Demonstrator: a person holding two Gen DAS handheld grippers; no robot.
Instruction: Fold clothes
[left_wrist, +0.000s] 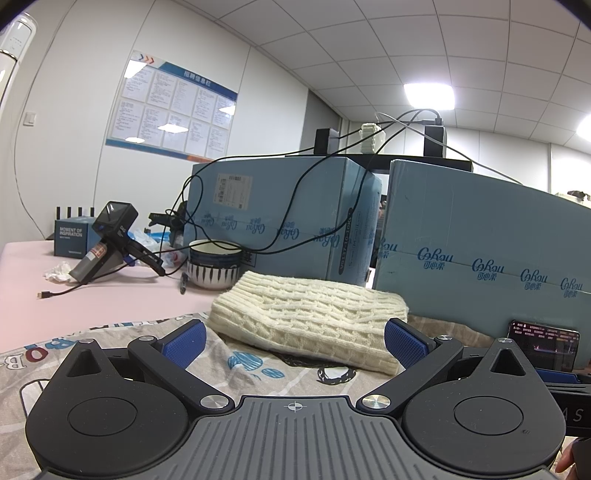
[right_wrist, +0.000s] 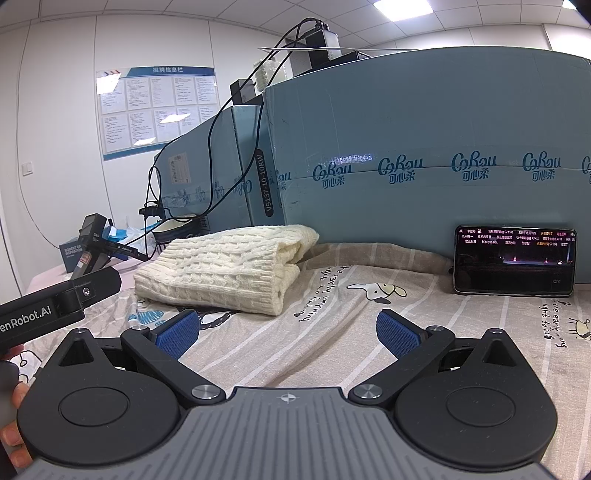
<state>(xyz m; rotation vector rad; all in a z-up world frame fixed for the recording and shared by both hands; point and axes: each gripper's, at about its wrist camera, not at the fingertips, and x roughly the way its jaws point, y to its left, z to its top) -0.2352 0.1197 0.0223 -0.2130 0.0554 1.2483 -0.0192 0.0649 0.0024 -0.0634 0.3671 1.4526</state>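
Nearest the lens in each wrist view is the tool itself. The left tool has its blue ribbed pads spread wide apart with nothing between them; the right tool stands the same way, pads apart and empty. Both hover above the grey-beige printed cotton sheet that covers the tabletop.

The task item, a cream cable-knit sweater, lies on the sheet as a compact folded bundle. In the left view it sits just ahead of the open pads, not touching them. In the right view the sweater lies ahead and to the left, near the blue cardboard cartons that stand behind it. A black smartphone leans against the carton, well apart from the bundle. A striped ceramic bowl stands behind the sweater in the left view.

Handling judgement: the knit appears thick, soft and light, with a coarse surface that should not slip on ribbed pads. It will sag and unroll if lifted by a single layer. Take hold at the folded edge, with all layers between the pads, one tool at each end. The fold appears largely complete.
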